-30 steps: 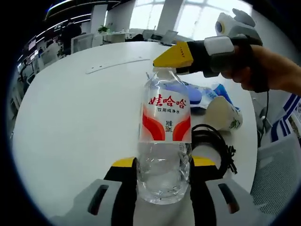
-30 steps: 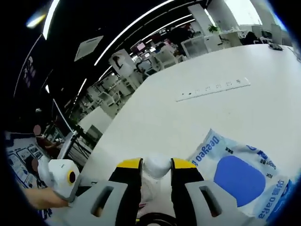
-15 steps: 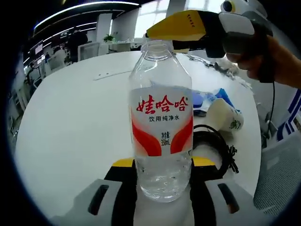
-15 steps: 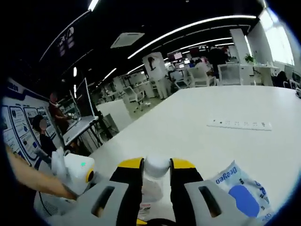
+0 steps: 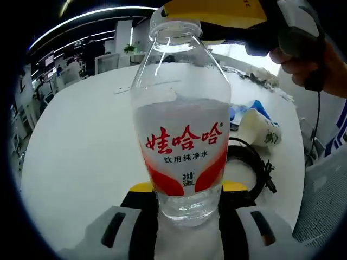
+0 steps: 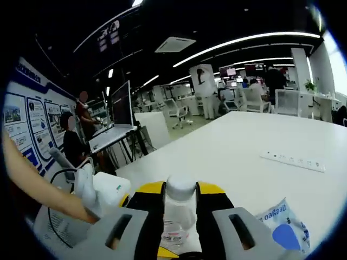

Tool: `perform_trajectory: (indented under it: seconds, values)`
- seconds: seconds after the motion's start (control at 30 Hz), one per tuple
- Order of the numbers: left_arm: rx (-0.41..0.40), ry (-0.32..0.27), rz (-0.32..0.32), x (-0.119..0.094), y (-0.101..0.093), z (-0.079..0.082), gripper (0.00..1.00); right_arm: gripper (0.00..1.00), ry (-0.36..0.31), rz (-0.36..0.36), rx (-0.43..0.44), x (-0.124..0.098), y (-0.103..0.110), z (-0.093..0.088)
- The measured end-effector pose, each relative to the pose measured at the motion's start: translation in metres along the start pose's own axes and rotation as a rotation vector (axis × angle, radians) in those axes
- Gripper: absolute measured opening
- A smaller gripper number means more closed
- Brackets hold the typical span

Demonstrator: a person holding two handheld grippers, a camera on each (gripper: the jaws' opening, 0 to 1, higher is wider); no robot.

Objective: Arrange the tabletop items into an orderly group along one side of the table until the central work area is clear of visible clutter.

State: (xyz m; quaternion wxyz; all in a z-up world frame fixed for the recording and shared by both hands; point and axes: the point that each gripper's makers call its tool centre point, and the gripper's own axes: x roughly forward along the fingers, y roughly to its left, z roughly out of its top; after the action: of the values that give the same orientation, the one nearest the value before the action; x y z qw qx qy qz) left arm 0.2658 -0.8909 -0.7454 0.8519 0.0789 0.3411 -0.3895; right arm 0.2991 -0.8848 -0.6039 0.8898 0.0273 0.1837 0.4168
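Surface [image 5: 81, 157]: white, wide, mostly bare to the left of the bottle. A power strip [image 6: 293, 161] lies flat on it, well beyond the bottle.

Bottle [image 5: 183, 141]: clear plastic, water-filled, red-and-white label, white cap [image 6: 180, 187]. It is held upright, apparently lifted off the surface. Expected handling: moderately heavy for its size, thin walls that yield under pressure, smooth and likely slippery. The lower body and the cap are the firmest places to take hold; the labelled middle would dent.

Left tongs [image 5: 187, 197]: closed on the bottle's lower body, one jaw on each side.

Right tongs [image 6: 180, 195]: closed on the cap, one jaw on each side. In the left gripper view they [image 5: 217, 13] reach the bottle's top from the right.

Other clutter, right of the bottle: a coiled black cable [image 5: 249, 162] near the base, a tipped paper cup [image 5: 259, 130] beyond it, and a blue-and-white packet [image 6: 284, 230] just beside the cup.
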Motion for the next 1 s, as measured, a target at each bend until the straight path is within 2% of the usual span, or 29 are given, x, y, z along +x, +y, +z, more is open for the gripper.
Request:
perform_trajectory:
  seconds: [0.07,0.23,0.6,1.0]
  values:
    - [0.000,0.000,0.004,-0.001,0.000,-0.002,0.40,0.18,0.000,0.029,-0.032,0.000,0.007,0.000]
    - [0.001,0.000,0.017,0.001,-0.003,-0.005,0.40,0.18,-0.005,0.074,-0.038,-0.002,0.022,-0.004]
    - [0.008,-0.005,0.056,0.000,-0.004,-0.008,0.40,0.18,-0.019,0.115,-0.102,-0.004,0.034,-0.008]
    - [0.040,-0.013,0.119,-0.002,-0.006,-0.012,0.40,0.18,-0.082,0.178,-0.190,-0.015,0.048,-0.014]
